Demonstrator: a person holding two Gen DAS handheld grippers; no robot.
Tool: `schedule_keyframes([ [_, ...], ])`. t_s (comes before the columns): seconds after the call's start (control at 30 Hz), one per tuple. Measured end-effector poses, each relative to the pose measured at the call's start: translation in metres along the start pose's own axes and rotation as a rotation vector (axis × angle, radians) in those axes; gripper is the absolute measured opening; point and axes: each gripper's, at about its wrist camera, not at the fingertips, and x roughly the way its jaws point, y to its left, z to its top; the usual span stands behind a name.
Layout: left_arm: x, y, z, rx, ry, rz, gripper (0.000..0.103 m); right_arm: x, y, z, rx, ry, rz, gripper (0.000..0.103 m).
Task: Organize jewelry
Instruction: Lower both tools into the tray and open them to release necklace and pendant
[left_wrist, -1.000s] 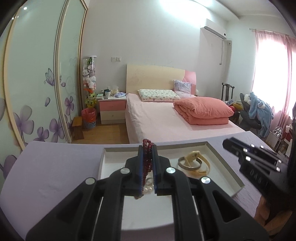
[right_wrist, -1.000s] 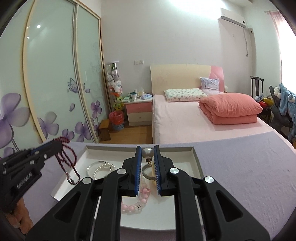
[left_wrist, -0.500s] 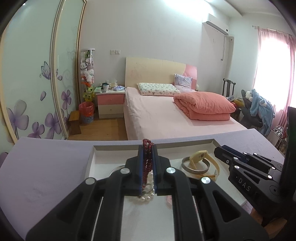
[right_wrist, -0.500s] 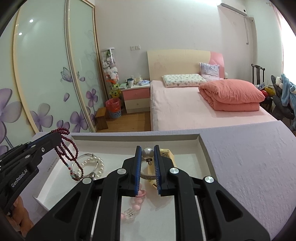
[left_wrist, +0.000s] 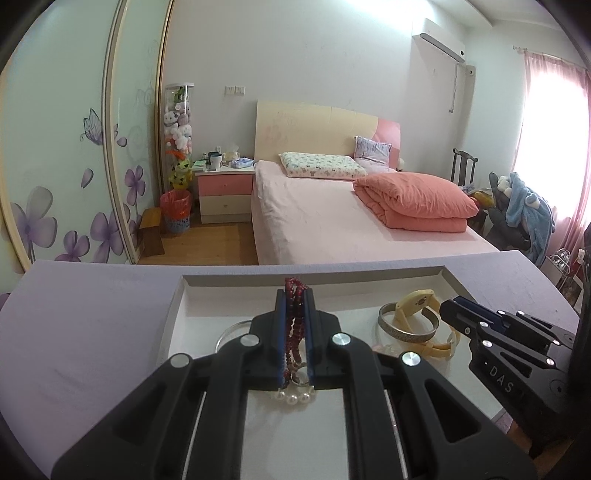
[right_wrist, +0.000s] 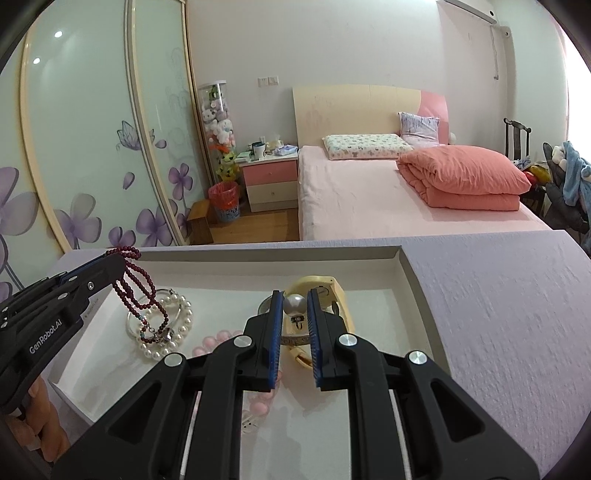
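- Dark-red beads, a long beaded strand (left_wrist: 294, 325), are pinched between the blue pads of the left gripper (left_wrist: 294, 295); its jaws are nearly closed on the strand, which hangs in loops below the tips.
- From the right wrist view the hanging loops reach down to a pearl bracelet (right_wrist: 168, 330) in the white tray (right_wrist: 413, 273), at about 9 o'clock from the right claw. Whether the lowest beads rest on the pearls or hang just clear cannot be told.
- The right gripper (right_wrist: 294, 306) is clamped on a pearl ring (right_wrist: 294, 305), its jaws narrow, the pearl up at the tips and the small band dangling beneath.
- Directly under and beyond that ring lie a silver bangle (left_wrist: 408, 326) and a cream watch (left_wrist: 419, 301), touching each other, at 12 o'clock from the right claw.
- The likely coming move is a set-down, and it turns on the vertical line: the strand's long axis hangs straight down over the pearls, so it would pile on them unless shifted.
- A pink bead bracelet (right_wrist: 212, 341) lies between the two claws.
- Open tray floor shows toward 11 o'clock of the left claw, near the far wall; the tray's right rim is near the right claw at 2 o'clock.
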Motion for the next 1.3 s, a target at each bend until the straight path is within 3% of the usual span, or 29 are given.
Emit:
schedule_keyframes([
  [0.07,0.002,0.0,0.0,0.002,0.002,0.0,0.01,0.001,0.001,-0.001,-0.003,0.006,0.001,0.017],
  [0.17,0.004,0.001,-0.001,0.0,0.006,0.0,0.01,0.0,0.0,0.0,0.001,0.002,0.001,0.044],
  [0.2,0.004,0.002,-0.001,-0.002,0.007,0.001,0.01,-0.001,0.001,-0.001,-0.002,-0.006,-0.001,0.046],
  [0.37,0.005,0.002,-0.001,-0.001,0.004,0.004,0.011,-0.002,0.001,-0.001,-0.007,-0.009,-0.001,0.046],
  [0.53,0.005,0.003,-0.002,-0.006,0.004,0.017,0.022,-0.004,0.001,-0.001,-0.017,-0.012,-0.003,0.046],
  [1.3,-0.016,0.019,-0.01,-0.029,0.011,0.059,0.034,-0.037,-0.007,-0.017,-0.049,-0.015,0.0,0.046],
])
